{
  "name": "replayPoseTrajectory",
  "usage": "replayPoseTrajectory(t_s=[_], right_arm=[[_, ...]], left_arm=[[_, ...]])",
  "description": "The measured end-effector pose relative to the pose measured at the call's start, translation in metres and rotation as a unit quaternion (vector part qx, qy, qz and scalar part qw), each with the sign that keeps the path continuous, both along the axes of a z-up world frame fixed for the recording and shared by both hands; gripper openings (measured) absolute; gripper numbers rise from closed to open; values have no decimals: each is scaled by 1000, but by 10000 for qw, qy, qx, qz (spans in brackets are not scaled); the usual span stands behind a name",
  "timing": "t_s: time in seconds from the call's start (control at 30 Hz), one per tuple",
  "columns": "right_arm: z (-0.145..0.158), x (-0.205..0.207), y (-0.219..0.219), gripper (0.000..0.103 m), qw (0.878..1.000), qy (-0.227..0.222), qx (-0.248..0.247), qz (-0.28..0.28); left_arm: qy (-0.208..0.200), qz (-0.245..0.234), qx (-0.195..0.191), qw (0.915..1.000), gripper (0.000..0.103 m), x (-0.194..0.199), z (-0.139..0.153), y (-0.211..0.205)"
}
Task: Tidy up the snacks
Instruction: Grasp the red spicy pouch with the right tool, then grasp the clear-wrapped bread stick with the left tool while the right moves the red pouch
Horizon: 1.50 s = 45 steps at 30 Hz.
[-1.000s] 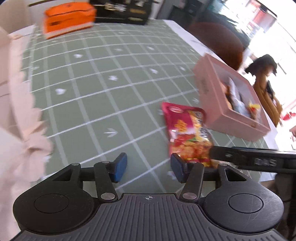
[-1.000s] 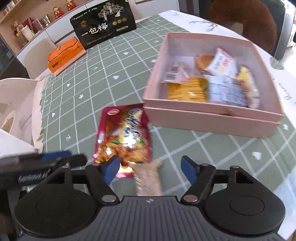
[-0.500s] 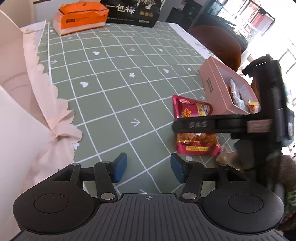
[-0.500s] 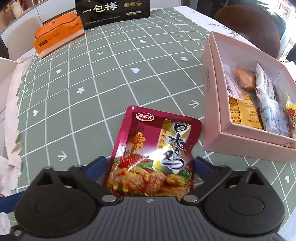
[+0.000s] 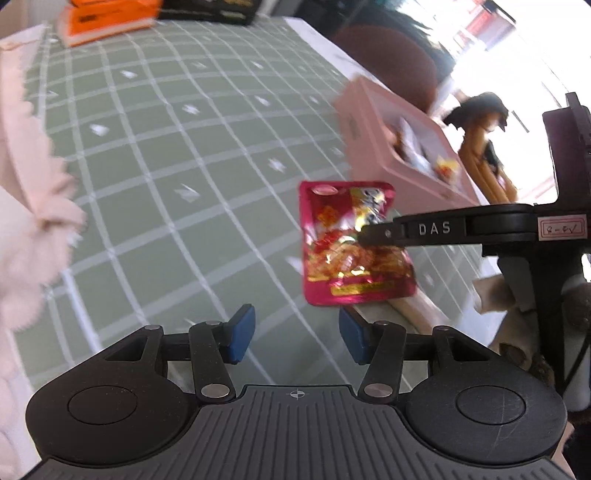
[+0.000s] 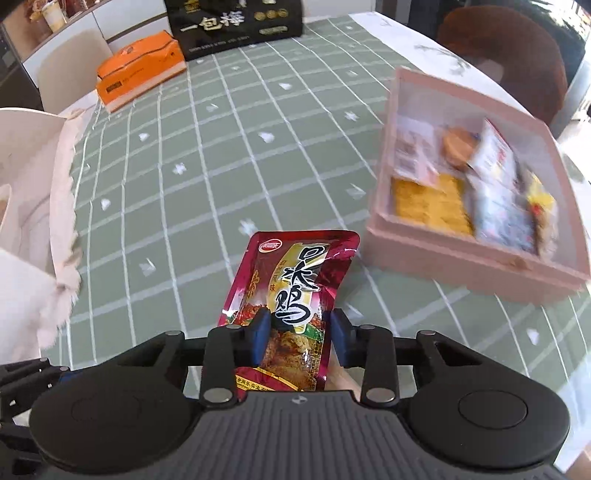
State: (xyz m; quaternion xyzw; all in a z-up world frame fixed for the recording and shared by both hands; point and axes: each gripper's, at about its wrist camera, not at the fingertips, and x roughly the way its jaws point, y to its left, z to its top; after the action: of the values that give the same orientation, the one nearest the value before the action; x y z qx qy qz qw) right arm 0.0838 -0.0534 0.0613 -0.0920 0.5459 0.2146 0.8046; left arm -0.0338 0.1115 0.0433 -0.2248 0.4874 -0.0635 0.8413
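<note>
My right gripper [image 6: 297, 338] is shut on a red snack packet [image 6: 291, 280] and holds it above the green checked tablecloth. The packet also shows in the left wrist view [image 5: 347, 243], lifted, with the right gripper's black finger [image 5: 436, 230] across it. The pink box [image 6: 476, 258] with several snack packs inside stands to the right of the packet; it shows in the left wrist view [image 5: 388, 158] too. My left gripper [image 5: 293, 332] is open and empty, low over the cloth, left of the packet.
An orange box [image 6: 140, 70] and a black gift bag [image 6: 236, 26] stand at the table's far edge. A white scalloped paper bag [image 6: 33, 206] is at the left. A brown chair [image 6: 509, 55] stands behind the pink box.
My right gripper has closed on the red packet and lifted it off the cloth. The left gripper has shifted a little and stays open.
</note>
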Motion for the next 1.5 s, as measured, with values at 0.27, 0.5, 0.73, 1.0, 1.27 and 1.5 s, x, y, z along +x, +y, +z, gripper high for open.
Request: replayPoseTrajectory(t_s=[0.27,0.5,0.73,1.0,1.27,1.5], right_arm=[[23,-23,-80,47,9972,-349,560,-365],[-15,-40,-131,47,9940,-133,382,-1015],[-7,-50,-160,47,9905,-375,483,-1233],[2,-57,-189,68,9874,-775,232,-1360],[-12,-32,-147,69,9878,-184,777,-1336],[-15,1,-61,73,9858,264,1084,-1254]], left_arm=[[195,-427,-301,9984,56,5,-3,-58],[292,121,-417,9986,56,32,-13,-81],[356,38,527,9980,57,84,-17,-131],[-33,-857,1180,9893,33,54,-17,-147],[117,-327,1023,9941,33,0,-11,-75],[218,403,950,9944,33,-15,-9,-19]])
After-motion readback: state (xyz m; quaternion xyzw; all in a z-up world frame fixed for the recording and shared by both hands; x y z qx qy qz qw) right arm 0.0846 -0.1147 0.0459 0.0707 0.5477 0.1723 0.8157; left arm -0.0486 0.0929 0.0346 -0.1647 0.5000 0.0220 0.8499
